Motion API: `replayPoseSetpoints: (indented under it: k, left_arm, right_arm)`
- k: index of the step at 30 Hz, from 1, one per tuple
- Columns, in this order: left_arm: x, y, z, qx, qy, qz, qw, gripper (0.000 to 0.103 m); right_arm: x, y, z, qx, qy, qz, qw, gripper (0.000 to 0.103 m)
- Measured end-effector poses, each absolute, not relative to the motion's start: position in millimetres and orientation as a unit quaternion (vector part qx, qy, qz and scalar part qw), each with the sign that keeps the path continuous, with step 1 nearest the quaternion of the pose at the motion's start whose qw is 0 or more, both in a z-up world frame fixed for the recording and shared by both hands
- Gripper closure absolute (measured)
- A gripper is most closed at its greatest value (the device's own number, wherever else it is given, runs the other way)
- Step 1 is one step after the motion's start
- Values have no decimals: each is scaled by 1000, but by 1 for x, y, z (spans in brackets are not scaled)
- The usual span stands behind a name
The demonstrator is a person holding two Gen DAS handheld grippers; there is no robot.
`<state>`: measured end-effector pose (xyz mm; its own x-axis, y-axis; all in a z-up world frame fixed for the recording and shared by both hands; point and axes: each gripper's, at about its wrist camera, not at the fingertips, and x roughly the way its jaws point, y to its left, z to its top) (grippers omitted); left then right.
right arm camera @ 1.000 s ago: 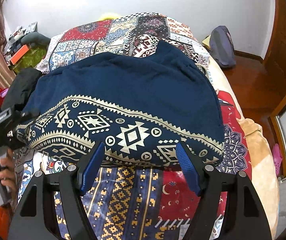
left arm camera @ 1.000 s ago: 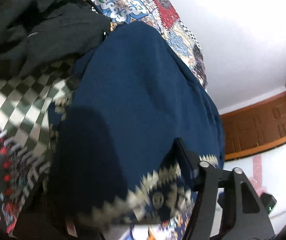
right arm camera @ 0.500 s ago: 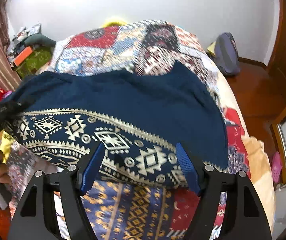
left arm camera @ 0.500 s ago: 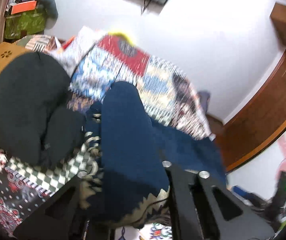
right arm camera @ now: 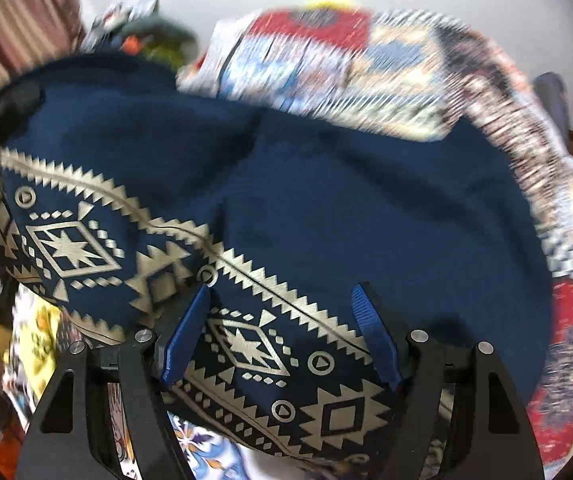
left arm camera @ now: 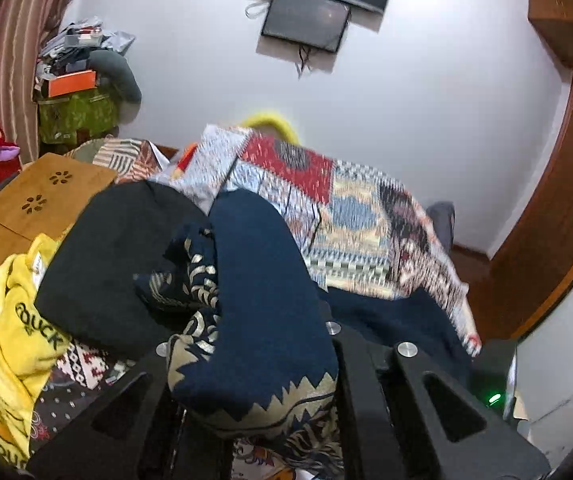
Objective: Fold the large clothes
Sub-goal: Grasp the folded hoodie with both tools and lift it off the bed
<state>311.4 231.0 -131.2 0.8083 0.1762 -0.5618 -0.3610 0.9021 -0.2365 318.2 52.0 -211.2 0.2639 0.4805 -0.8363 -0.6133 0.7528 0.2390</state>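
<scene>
Left tool (left arm camera: pixel 246 344) is clamped on a bunched edge of the navy garment (left arm camera: pixel 262 280), which fills the gap between its 2 fingers. Ahead of it lie a black garment (left arm camera: pixel 110 256) and the patchwork bed cover (left arm camera: pixel 350 220). Right tool (right arm camera: pixel 282 336) has its 2 blue pads (right arm camera: pixel 184 336) apart, with the garment's patterned border lying between them.

I count one navy blue garment with a cream geometric border (left arm camera: pixel 262 300). At the left of my left-hand view lie one black garment (left arm camera: pixel 114 256) and one yellow printed cloth (left arm camera: pixel 10 340). One patchwork bedspread (left arm camera: pixel 350 224), one wall-mounted black screen (left arm camera: pixel 306 20); possibly more, blurred.
</scene>
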Motion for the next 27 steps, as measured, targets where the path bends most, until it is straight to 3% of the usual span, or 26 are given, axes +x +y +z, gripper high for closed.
replayPoseSetpoints:
  k: [2,6,15,22,27]
  left_arm:
    - [315,219,-141,-156,277,148,937,99]
    - [311,200,-137,-145,274,142,940,99]
    - [328,158,-124,-128,279,93,947,99]
    - [346,102,-123,-94,295,43,950,99]
    - [365,45,-128,-42,313,-8,949,99]
  right_arm:
    - [305,62,-216,-113,473,342,804,28]
    - [289,59,-208,-177,452,367,794,30]
    - [311,-82,-173,-66,438,263,857,31]
    - [332,-148,-233,-39,523,185,831,31]
    - [321,-138,-261,-96,508,181,836,31]
